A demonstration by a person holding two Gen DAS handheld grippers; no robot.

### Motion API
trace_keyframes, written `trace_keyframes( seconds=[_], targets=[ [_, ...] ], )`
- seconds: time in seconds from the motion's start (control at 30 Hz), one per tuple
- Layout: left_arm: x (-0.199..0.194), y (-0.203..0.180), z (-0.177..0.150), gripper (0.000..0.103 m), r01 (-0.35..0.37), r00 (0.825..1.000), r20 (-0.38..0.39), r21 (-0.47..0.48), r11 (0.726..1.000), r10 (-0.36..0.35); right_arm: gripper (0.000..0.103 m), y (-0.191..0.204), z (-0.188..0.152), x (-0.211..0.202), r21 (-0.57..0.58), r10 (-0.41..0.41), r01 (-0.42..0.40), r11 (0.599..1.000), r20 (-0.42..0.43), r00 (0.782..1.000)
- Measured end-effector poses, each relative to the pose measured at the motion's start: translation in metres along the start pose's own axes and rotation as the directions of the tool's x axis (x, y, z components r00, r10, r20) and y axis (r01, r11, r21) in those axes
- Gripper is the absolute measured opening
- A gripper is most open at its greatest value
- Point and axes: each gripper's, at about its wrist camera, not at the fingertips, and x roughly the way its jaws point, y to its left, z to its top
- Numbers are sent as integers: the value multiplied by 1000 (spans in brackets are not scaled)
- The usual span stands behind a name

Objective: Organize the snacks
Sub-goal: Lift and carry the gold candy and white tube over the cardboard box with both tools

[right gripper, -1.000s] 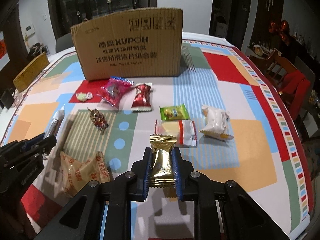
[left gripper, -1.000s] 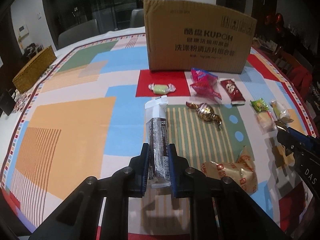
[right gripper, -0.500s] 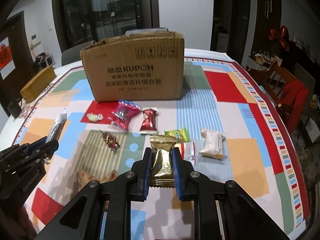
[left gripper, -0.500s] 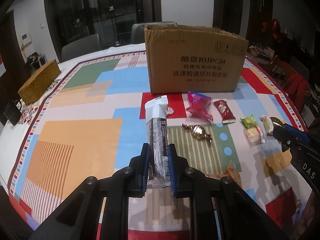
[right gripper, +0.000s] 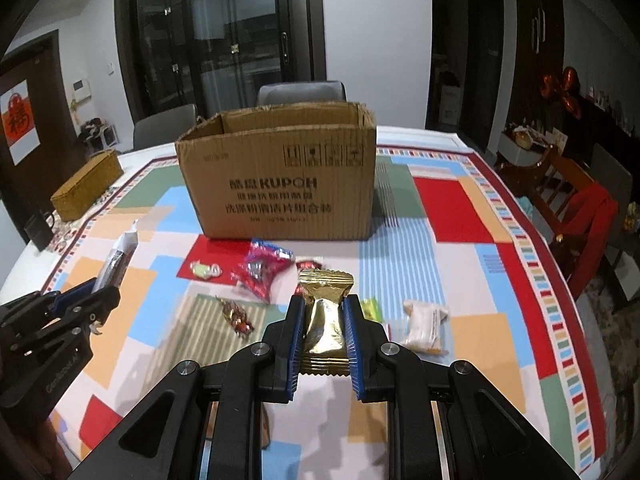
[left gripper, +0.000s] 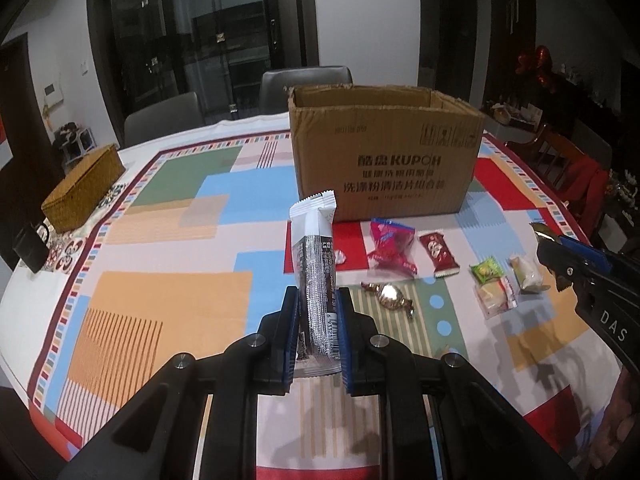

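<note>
The blue pads of the left gripper (left gripper: 318, 332) pinch the lower part of a long black-and-silver snack bar with a white crimped top (left gripper: 316, 264), which stands upright between them, clear of the table. The blue pads of the right gripper (right gripper: 323, 342) press in the same way on a small gold foil snack packet (right gripper: 325, 312), also held above the cloth. Both snacks point toward the open brown cardboard box with printed letters (right gripper: 280, 188), which stands in the middle of the table on the colourful patchwork tablecloth (left gripper: 168, 292). In front of the box several snacks lie apart from each other: a pink wrapped one (left gripper: 390, 246), a red one (left gripper: 438, 254), a gold twisted candy (left gripper: 390, 296), a green packet (left gripper: 486, 270) and two pale packets. The step in hand seems to be the carrying of two picked snacks to the box. The next move, I think, needs each gripper to pass over the front wall, come above the opening, and only then release, so that no packet catches the cardboard edge.
</note>
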Motion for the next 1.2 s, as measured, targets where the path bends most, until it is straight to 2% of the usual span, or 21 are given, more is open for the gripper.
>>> trace_keyframes(
  seconds=[0.6,1.2],
  targets=[
    [-12,-3,47,19,33,997,68,25,999,-35,21,2,49,-12,-32,27,-24,999,107,994],
    [-11,-8,97,19,28,988,149,60,998,-36,21,3,95,-8,-48,34,-25,999,192,981]
  ],
)
